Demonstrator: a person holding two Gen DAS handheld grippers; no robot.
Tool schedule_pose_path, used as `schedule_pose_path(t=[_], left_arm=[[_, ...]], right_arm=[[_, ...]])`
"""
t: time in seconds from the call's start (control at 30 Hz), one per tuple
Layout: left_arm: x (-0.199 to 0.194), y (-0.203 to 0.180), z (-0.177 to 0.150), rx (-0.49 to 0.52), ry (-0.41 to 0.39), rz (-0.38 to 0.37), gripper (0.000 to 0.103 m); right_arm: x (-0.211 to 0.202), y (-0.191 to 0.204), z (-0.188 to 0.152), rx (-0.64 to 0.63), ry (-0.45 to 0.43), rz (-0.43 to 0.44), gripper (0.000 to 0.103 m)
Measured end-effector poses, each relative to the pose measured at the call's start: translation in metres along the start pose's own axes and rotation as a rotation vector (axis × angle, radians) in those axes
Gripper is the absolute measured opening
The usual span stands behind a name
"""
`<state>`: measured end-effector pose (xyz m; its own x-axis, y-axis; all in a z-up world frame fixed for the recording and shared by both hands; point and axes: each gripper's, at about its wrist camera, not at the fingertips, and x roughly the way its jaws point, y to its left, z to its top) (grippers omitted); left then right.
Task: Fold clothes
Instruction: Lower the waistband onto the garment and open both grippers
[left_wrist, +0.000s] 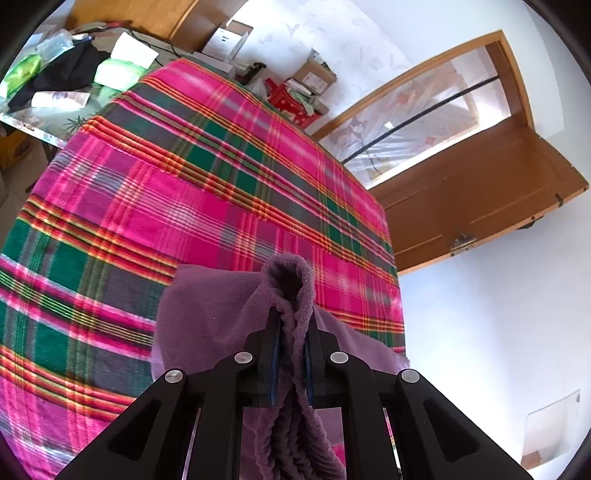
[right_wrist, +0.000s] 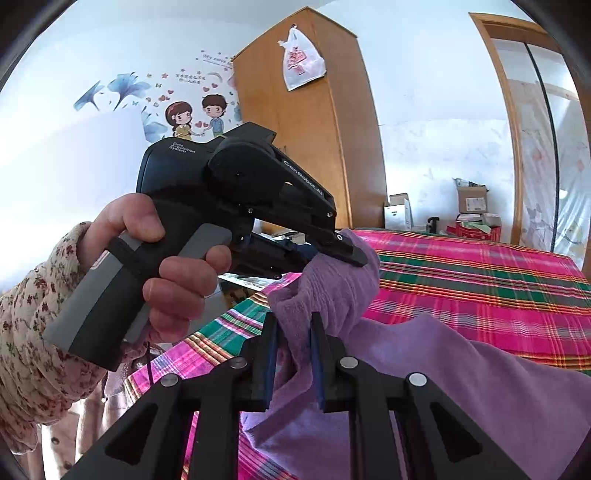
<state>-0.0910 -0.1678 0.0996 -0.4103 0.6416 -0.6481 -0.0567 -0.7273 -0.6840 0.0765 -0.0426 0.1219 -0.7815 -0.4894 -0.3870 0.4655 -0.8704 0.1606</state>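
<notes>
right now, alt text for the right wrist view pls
The right claw is clamped on a bunched fold of a purple fleece garment above a bed with a pink and green plaid blanket. Close ahead, a hand in a floral sleeve holds the left claw, which also grips the garment.

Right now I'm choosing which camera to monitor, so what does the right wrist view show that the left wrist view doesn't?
Only the right wrist view shows the person's hand in a floral sleeve holding the left gripper, a wardrobe with a plastic bag hanging on it, and cartoon wall stickers.

Only the left wrist view shows the cluttered side table and the open wooden door.

Both show the purple garment clamped in each gripper, right gripper included, over the pink plaid bedspread.
</notes>
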Motion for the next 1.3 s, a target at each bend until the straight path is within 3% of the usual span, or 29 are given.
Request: schedule_pose_path(t=[0.7, 1.3], left_arm=[[0.048, -0.042, -0.011, 0.044, 0.094, -0.023, 0.011], [0.097, -0.056, -0.026, 0.068, 0.194, 0.005, 0.011]], right_arm=[[-0.033, -0.047, -0.018, 0.088, -0.013, -0.068, 0.017], [-0.042, -0.069, -0.045, 0.138, 0.041, -0.136, 0.017]])
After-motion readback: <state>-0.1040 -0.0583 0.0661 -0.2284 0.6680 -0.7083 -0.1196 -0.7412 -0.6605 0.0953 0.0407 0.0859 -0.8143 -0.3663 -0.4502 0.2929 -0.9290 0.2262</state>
